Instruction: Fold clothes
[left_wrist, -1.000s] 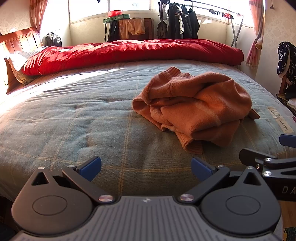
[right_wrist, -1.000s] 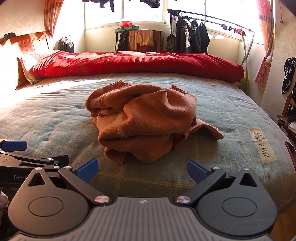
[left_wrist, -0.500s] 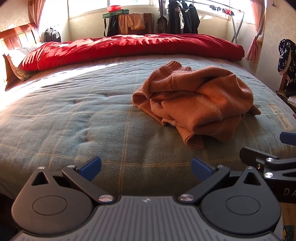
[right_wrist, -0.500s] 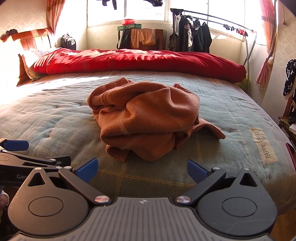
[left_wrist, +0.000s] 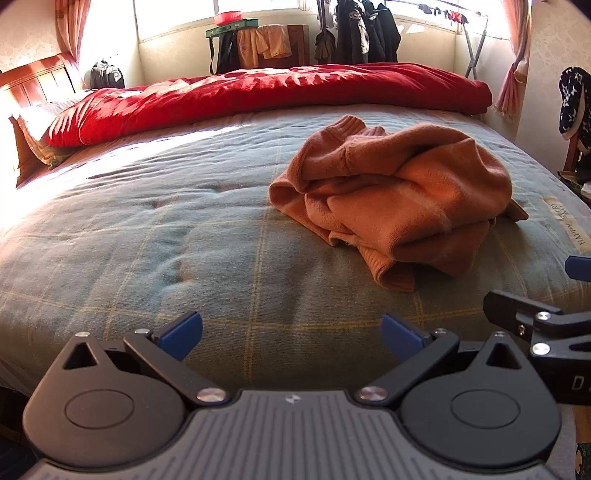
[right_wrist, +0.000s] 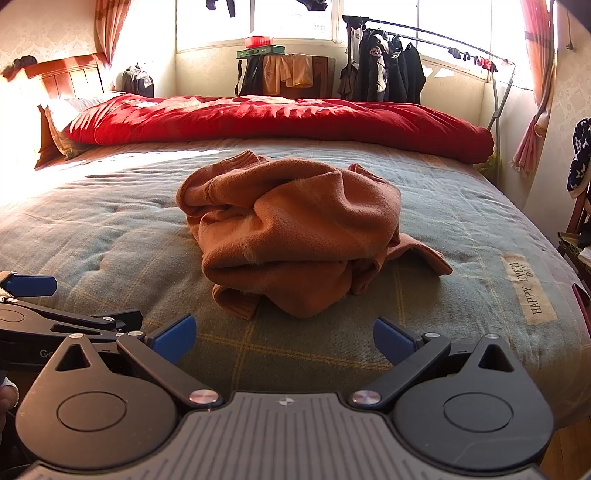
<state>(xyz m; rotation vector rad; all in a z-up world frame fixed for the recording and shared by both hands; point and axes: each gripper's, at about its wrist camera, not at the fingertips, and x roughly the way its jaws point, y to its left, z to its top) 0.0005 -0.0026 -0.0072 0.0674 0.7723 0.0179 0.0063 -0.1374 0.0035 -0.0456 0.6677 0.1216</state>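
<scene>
Closing in over the last second, the left gripper (left_wrist: 291, 332) and right gripper (right_wrist: 284, 338) are being held wide and empty. The crumpled orange sweater (right_wrist: 291, 229) is lying mid-bed on the green quilt (left_wrist: 147, 229), untouched; grasping is judged imminent.

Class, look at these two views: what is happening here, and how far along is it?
A person holds two grippers at the near edge of a bed. The left gripper and the right gripper are both open and hold nothing. An orange sweater lies crumpled in a heap on the green plaid cover, clear of both grippers. A red duvet lies along the far side. Folding has not begun.
</scene>
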